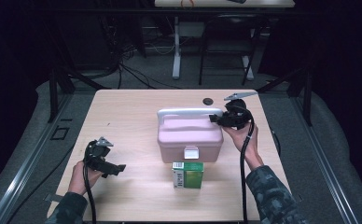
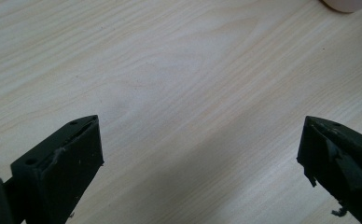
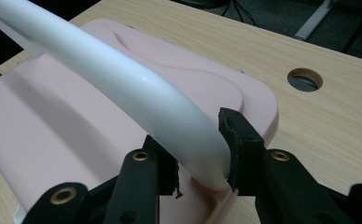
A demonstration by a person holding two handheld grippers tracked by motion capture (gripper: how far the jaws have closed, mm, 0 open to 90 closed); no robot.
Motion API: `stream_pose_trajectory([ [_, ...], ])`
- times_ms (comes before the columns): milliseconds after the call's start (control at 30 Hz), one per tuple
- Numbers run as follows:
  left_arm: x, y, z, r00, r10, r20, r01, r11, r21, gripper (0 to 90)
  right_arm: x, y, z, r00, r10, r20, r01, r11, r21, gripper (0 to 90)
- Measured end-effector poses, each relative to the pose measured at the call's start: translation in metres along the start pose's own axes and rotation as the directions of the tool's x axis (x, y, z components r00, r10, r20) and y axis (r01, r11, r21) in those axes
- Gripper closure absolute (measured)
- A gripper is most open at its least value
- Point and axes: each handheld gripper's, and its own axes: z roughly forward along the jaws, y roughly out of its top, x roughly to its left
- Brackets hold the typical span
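i work in a dim lab or workshop: my plain wooden table (image 1: 123, 116) sits on grey carpet, with cables (image 1: 123, 70) trailing at eleven o'clock and another desk's metal legs (image 1: 176, 51) at twelve.

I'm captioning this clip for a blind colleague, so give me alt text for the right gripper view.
The right tongs are clamped on the end of a white handle, which arches up and away over the lid of a pink box. The box sits on a light wooden table that has a round hole beyond the box's corner.
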Motion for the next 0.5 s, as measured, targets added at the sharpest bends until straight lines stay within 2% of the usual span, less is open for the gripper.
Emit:
stream_pose_trajectory([
  [167, 0.0, 0.0, 0.0, 1.0, 0.001, -0.004, -0.001, 1.0, 0.001, 0.1, 0.01, 0.003, 0.004, 1.0, -0.007, 0.0, 0.007, 1.0, 0.009, 68.7],
  [367, 0.0, 0.0, 0.0, 1.0, -0.002, -0.002, 0.002, 1.0, 0.0, 0.1, 0.012, 0.004, 0.005, 1.0, -0.004, -0.002, 0.004, 1.0, 0.019, 67.0],
  [400, 0.0, 0.0, 0.0, 1.0, -0.002, -0.002, 0.002, 1.0, 0.0, 0.1, 0.012, 0.004, 0.005, 1.0, -0.006, -0.003, 0.006, 1.0, 0.02, 65.0],
  [433, 0.0, 0.0, 0.0, 1.0, -0.002, -0.001, 0.002, 1.0, -0.001, 0.1, 0.012, 0.004, 0.005, 0.9999, -0.01, -0.004, 0.01, 0.999, 0.032, 57.3],
  [500, 0.0, -0.001, 0.0, 1.0, -0.002, -0.001, 0.002, 1.0, -0.001, 0.1, 0.011, 0.005, 0.003, 0.9998, -0.021, -0.005, 0.021, 0.999, 0.039, 52.0],
])
